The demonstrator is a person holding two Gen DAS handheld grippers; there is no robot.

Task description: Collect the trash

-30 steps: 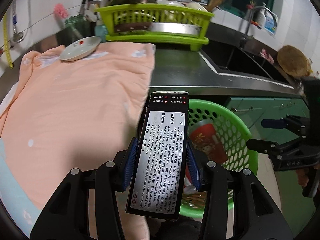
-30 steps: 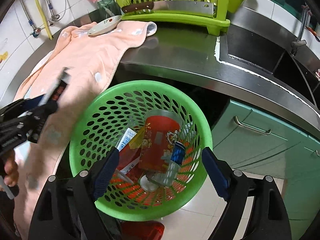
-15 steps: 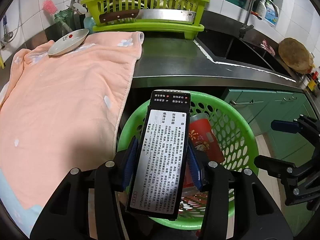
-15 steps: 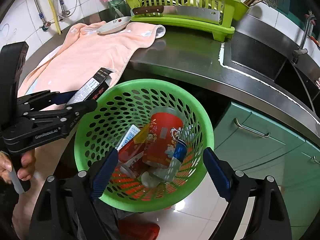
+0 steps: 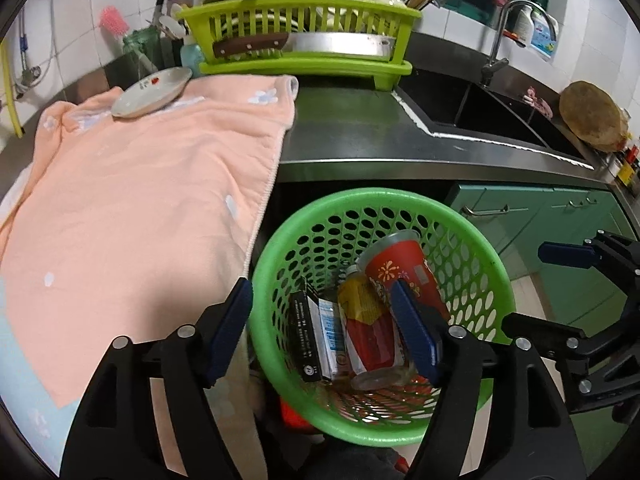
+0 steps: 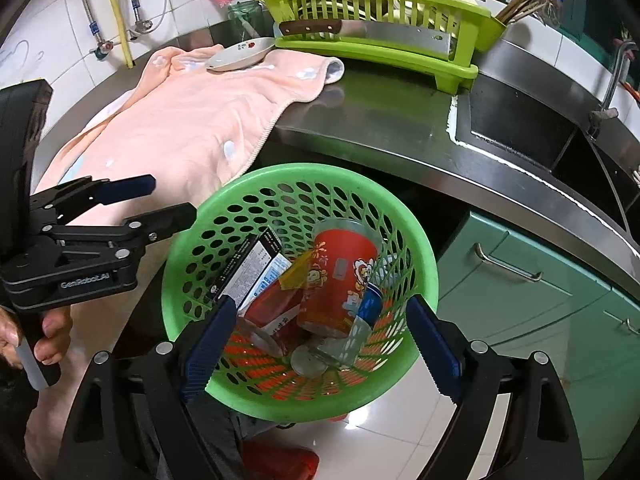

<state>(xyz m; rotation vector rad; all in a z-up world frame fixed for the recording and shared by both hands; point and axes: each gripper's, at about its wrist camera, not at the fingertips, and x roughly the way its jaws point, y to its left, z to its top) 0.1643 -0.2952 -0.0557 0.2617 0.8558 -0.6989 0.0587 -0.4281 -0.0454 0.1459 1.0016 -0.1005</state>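
A green perforated basket (image 5: 492, 280) (image 6: 424, 264) stands on the floor in front of the counter. In it lie a black box with white print (image 5: 304, 336) (image 6: 244, 264), a red paper cup (image 5: 404, 276) (image 6: 340, 280) and other wrappers. My left gripper (image 5: 324, 320) is open and empty above the basket's left rim; it also shows in the right wrist view (image 6: 168, 200). My right gripper (image 6: 316, 344) is open and empty over the basket's near side; it also shows in the left wrist view (image 5: 536, 288).
A peach towel (image 5: 140, 200) covers the left of the steel counter (image 5: 360, 136), with a small plate (image 5: 152, 92) on it. A green dish rack (image 5: 300, 40) with a cleaver stands at the back. A sink (image 5: 480, 108) lies right. Teal cabinets (image 6: 540, 300) stand below.
My left gripper has opened and let go of the black box, which now lies in the basket. Both grippers have shifted slightly over the basket.
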